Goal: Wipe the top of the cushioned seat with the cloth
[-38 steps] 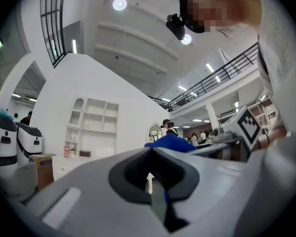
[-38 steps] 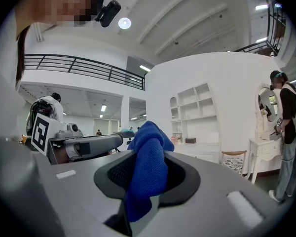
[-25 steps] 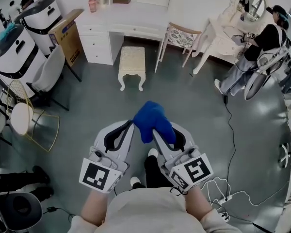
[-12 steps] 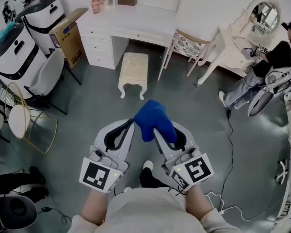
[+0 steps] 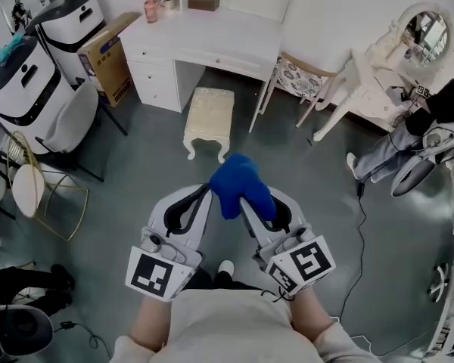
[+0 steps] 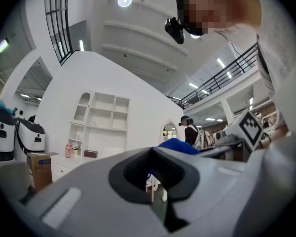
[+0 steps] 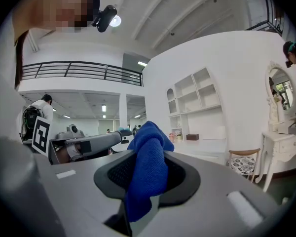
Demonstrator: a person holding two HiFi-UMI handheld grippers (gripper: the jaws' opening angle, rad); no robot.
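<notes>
1. Far left: two white domed machines. A cardboard box leans beside them, against the end of the white desk.
2. Left gripper: clenched, jaws together with only a thin slit between them, nothing held. Its tip sits just beside the hanging edge of the cloth; I cannot tell whether they touch.
3. Cushioned stool: cream top, white legs, upright on the grey floor in front of the desk. The top is bare. It stands ahead of both grippers and well apart from them.
4. Blue cloth: bunched and held in the air above the floor, short of the stool. One fold rises above the jaws and one hangs below.
5. Right gripper: grasping the cloth, jaws pressed on it from both sides.
6. Right side: wooden chair with patterned seat, then a white vanity table with an oval mirror.
7. Far right: a person in dark clothes beside the vanity.
</notes>
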